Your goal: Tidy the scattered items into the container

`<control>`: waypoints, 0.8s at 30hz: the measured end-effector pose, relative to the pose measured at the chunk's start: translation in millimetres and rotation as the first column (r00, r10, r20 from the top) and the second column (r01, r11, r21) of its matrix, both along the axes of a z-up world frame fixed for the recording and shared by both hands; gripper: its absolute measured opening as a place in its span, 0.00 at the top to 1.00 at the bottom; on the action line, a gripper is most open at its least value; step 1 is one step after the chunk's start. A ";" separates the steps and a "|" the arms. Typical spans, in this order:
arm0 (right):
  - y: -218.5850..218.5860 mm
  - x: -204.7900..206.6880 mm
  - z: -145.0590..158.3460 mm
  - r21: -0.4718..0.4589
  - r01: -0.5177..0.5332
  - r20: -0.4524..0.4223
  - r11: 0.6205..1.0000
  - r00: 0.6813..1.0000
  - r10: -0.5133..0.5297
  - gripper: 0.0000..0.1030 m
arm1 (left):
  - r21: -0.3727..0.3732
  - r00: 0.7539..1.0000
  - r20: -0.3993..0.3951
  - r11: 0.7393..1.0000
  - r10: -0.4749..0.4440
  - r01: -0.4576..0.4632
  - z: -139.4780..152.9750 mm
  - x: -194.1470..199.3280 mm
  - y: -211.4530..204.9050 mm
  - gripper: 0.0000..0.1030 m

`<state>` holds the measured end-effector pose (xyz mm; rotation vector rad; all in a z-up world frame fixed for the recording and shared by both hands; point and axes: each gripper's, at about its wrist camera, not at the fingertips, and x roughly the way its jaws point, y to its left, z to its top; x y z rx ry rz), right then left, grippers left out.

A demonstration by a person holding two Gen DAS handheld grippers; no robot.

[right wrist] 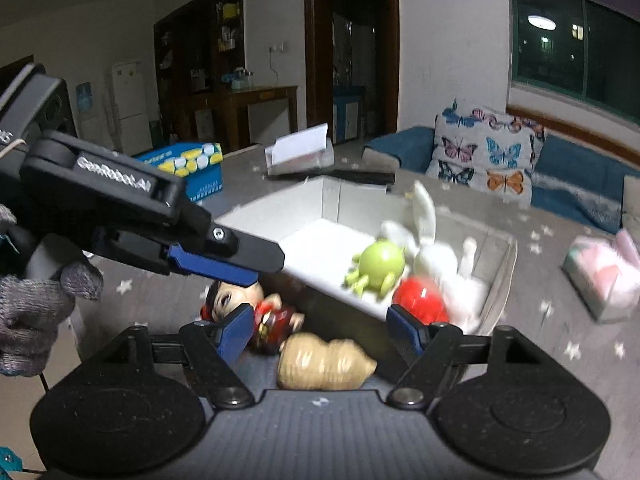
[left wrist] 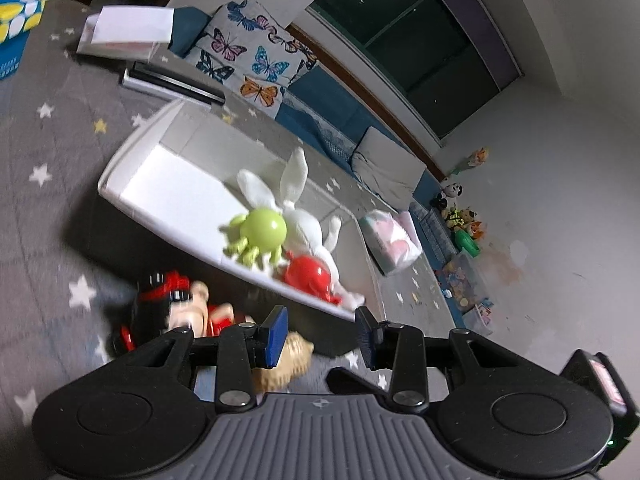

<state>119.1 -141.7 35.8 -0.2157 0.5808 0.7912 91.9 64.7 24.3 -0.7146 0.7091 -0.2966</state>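
Risk: jaws of both the left gripper and right gripper stand open and empty, crowding the same spot; they may collide or knock toys away. Tan ribbed plastic shell toy and red-black doll figurine lie on the grey star-print mat, just beside the white cardboard box, which holds green, red and white toys.

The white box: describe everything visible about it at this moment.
The white box is an open-topped rectangular container with low, thin walls, cardboard or foam by its look. It rests flat on the grey star-patterned mat. A green octopus toy, a red octopus toy and a white plush rabbit lie in one end; the rest is bare.
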 end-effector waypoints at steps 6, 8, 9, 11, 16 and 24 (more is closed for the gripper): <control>0.1 -1.2 -30.2 -0.025 0.018 -0.064 1.000 0.998 -0.020 0.24 | -0.016 0.998 -0.065 1.000 -0.003 0.002 -23.0 -4.6 -5.2 0.62; 1.3 -1.3 -36.4 -0.033 0.023 -0.072 0.999 0.997 -0.026 0.24 | -0.020 0.997 -0.076 1.000 -0.005 0.003 -27.6 -5.1 -6.7 0.62; 1.8 -0.3 -40.0 -0.034 0.025 -0.079 0.999 0.997 -0.028 0.24 | -0.022 0.997 -0.080 1.000 -0.006 0.004 -29.4 -5.2 -7.2 0.62; 3.0 3.6 -44.0 -0.029 0.031 -0.092 0.999 0.995 -0.033 0.24 | -0.029 0.996 -0.087 1.000 -0.005 0.003 -32.7 -4.7 -7.8 0.62; 6.5 11.3 -52.1 -0.021 0.046 -0.118 0.999 0.992 -0.048 0.24 | -0.038 0.995 -0.098 0.999 -0.010 0.006 -38.4 -3.1 -8.9 0.62; 11.5 19.4 -61.8 -0.023 0.052 -0.142 0.998 0.988 -0.055 0.24 | -0.040 0.993 -0.114 0.999 0.002 -0.006 -46.3 -0.6 -7.7 0.62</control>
